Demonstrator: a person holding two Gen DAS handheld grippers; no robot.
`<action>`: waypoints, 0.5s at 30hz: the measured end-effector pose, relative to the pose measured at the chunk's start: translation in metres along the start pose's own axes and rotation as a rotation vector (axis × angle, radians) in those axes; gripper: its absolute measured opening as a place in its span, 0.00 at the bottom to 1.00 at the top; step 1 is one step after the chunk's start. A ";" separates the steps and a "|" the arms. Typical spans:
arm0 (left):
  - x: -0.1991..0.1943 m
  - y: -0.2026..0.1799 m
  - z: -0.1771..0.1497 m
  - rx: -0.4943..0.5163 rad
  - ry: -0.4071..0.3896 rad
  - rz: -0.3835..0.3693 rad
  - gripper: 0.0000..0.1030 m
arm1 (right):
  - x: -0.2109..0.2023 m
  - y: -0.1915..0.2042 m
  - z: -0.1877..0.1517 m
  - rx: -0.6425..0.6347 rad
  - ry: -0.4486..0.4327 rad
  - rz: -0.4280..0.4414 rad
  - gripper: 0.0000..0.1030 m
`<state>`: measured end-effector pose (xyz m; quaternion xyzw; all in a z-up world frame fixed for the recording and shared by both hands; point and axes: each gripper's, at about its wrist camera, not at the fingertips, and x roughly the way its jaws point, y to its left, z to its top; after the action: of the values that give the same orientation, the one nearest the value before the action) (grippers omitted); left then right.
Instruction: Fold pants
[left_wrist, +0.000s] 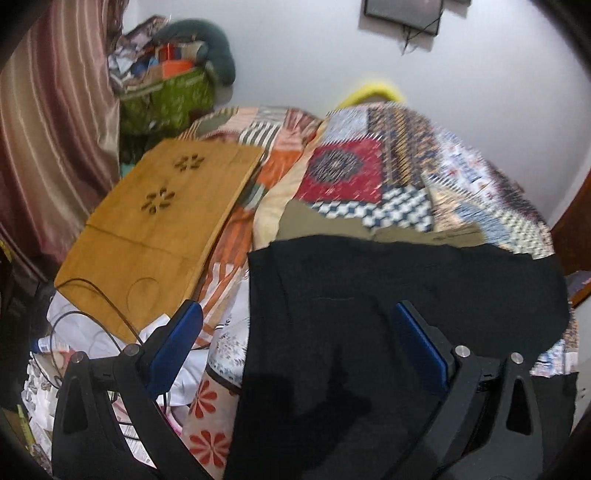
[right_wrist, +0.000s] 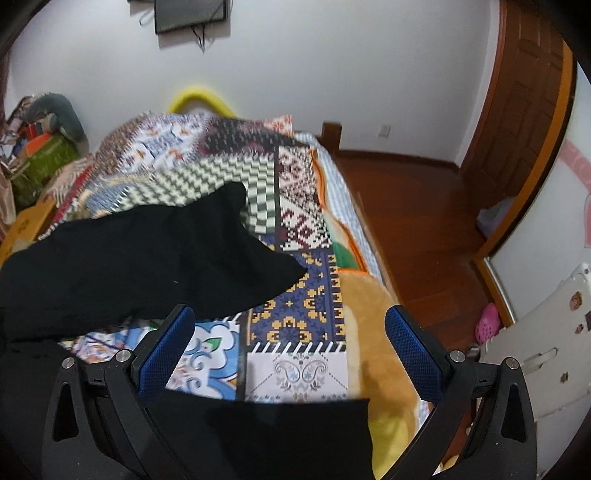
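Black pants (left_wrist: 388, 314) lie spread on a patchwork bedspread (left_wrist: 369, 166). In the left wrist view my left gripper (left_wrist: 299, 343) is open, its blue pads wide apart above the pants' near part, holding nothing. In the right wrist view the pants (right_wrist: 129, 266) lie to the left with a corner pointing right, and another black part (right_wrist: 277, 435) lies at the bottom. My right gripper (right_wrist: 288, 347) is open above the bedspread (right_wrist: 295, 325), to the right of the pants, empty.
A wooden lap tray (left_wrist: 159, 229) lies on the bed at left, with cables and clutter below it. A green bag (left_wrist: 166, 99) and a curtain (left_wrist: 48, 129) stand at far left. At right are the wooden floor (right_wrist: 424, 221), a door (right_wrist: 524, 110) and a white board (right_wrist: 535, 350).
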<state>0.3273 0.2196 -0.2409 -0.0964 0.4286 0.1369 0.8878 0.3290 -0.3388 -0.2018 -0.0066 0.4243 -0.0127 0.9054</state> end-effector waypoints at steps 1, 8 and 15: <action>0.011 0.001 -0.001 -0.001 0.020 0.008 1.00 | 0.009 -0.001 0.000 0.000 0.017 0.009 0.99; 0.069 0.001 -0.022 0.019 0.158 0.014 0.90 | 0.068 -0.010 0.004 0.031 0.110 0.042 0.81; 0.081 -0.001 -0.031 0.033 0.158 0.011 0.89 | 0.111 -0.016 0.018 0.065 0.150 0.049 0.62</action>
<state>0.3526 0.2224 -0.3236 -0.0900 0.5000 0.1267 0.8520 0.4135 -0.3584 -0.2758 0.0342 0.4901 -0.0046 0.8710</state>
